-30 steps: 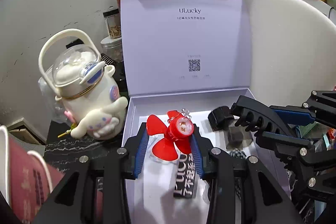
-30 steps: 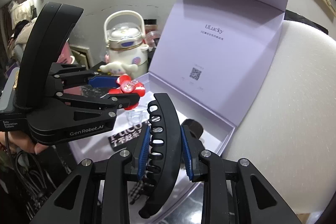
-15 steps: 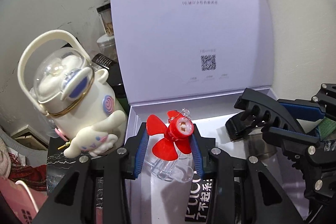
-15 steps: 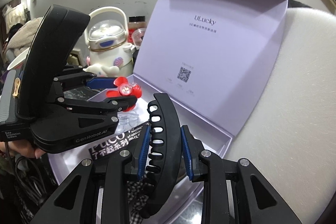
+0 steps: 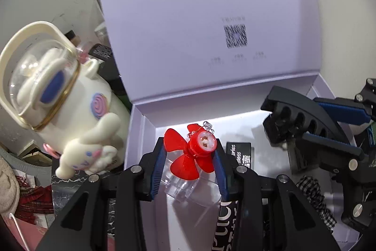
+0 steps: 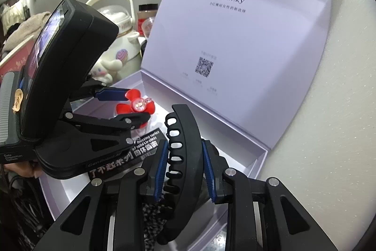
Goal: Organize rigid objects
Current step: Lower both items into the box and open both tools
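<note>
- The open lilac cardboard box (image 5: 141,133) has its lid upright at its rear edge.
- The cream cartoon-dog kettle (image 5: 58,95) stands left of the box.
- The black printed packet (image 6: 131,152) lies inside on its floor.

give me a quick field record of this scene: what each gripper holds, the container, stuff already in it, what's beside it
left gripper: shut on red flower clip, over the box
right gripper: shut on black hair claw
container: lilac gift box, lid standing open
already in box: black printed packet, checked scrunchie
beside box: cream character kettle
</note>
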